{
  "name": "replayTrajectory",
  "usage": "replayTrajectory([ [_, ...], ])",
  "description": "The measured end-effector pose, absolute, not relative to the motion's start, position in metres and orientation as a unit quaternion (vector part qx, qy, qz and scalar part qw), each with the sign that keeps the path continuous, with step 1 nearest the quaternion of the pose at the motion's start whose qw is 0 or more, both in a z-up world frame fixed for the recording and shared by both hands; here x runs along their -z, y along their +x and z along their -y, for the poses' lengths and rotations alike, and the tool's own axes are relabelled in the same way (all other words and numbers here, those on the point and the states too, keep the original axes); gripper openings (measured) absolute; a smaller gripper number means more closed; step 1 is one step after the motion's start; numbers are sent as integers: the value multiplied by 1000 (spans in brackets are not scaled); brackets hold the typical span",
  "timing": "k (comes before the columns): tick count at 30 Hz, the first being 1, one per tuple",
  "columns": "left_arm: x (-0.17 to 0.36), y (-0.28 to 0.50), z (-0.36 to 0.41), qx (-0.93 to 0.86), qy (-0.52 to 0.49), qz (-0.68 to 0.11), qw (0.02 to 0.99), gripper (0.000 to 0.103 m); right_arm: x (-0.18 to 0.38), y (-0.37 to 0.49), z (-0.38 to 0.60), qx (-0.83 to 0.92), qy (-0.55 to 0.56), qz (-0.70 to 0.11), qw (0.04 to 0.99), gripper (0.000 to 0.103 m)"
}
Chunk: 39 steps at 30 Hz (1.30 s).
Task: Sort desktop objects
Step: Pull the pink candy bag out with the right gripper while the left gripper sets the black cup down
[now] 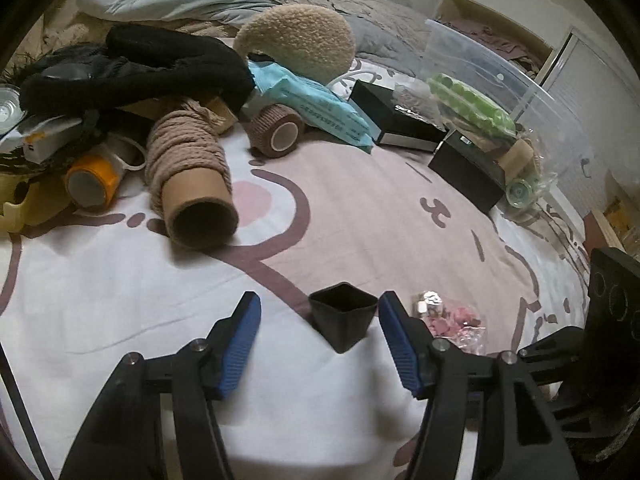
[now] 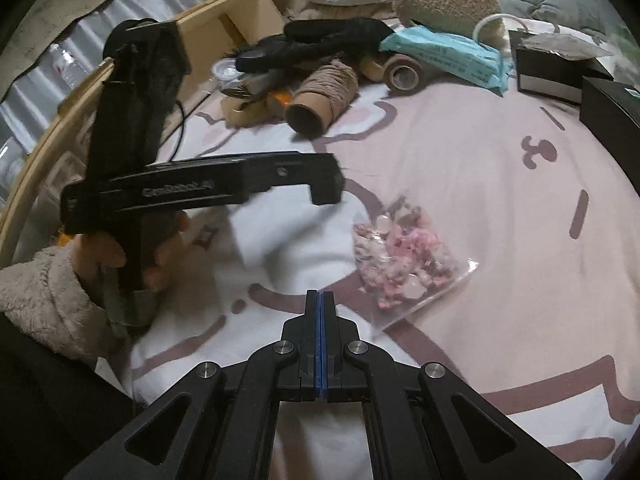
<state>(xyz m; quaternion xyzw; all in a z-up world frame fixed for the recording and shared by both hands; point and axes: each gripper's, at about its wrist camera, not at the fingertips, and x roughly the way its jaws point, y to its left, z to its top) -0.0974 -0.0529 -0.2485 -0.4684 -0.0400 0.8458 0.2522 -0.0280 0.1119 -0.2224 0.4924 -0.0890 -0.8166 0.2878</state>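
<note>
A small black square pot [image 1: 344,320] stands upright on the printed bedsheet [image 1: 360,208], between the blue pads of my left gripper [image 1: 320,316]. The jaws stand open; the pot sits close against the right-hand pad, with a wide gap to the left one. Just right of it lies a clear bag of pink bits [image 1: 452,320] [image 2: 404,256]. My right gripper [image 2: 321,300] is shut on nothing, hovering just left of the bag's near corner. In the right wrist view a hand [image 2: 104,256] in a fleecy sleeve holds the left gripper's body [image 2: 200,188], which hides the pot.
Clutter lines the far side: a yarn-wrapped cardboard tube [image 1: 188,184], an orange tape roll [image 1: 90,182], a brown bandage roll [image 1: 276,128], a blue packet [image 1: 316,108], two black boxes [image 1: 400,120], a clear plastic bin [image 1: 500,92], a black fluffy item [image 1: 132,64].
</note>
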Motion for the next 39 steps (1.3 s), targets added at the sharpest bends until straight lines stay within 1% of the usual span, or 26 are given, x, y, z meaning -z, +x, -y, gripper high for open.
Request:
replayTrajectory([
  [3, 250, -100, 58, -847, -469, 46, 248, 66, 225, -36, -124, 823, 494, 98, 264, 0],
  [11, 252, -109, 73, -852, -470, 68, 218, 66, 227, -57, -162, 841, 486, 132, 197, 0],
  [23, 255, -102, 53, -834, -475, 48, 276, 66, 226, -65, -176, 849, 471, 152, 185, 0],
  [29, 256, -101, 51, -822, -478, 60, 303, 66, 220, -60, -171, 838, 472, 156, 227, 0],
  [34, 256, -94, 51, -810, -477, 76, 333, 65, 219, -53, -146, 814, 482, 140, 294, 0],
  [36, 256, -93, 49, -806, -477, 76, 342, 65, 219, -54, -135, 816, 480, 119, 298, 0],
  [39, 256, -91, 45, -806, -477, 66, 345, 65, 225, -61, -136, 822, 488, 113, 272, 0],
])
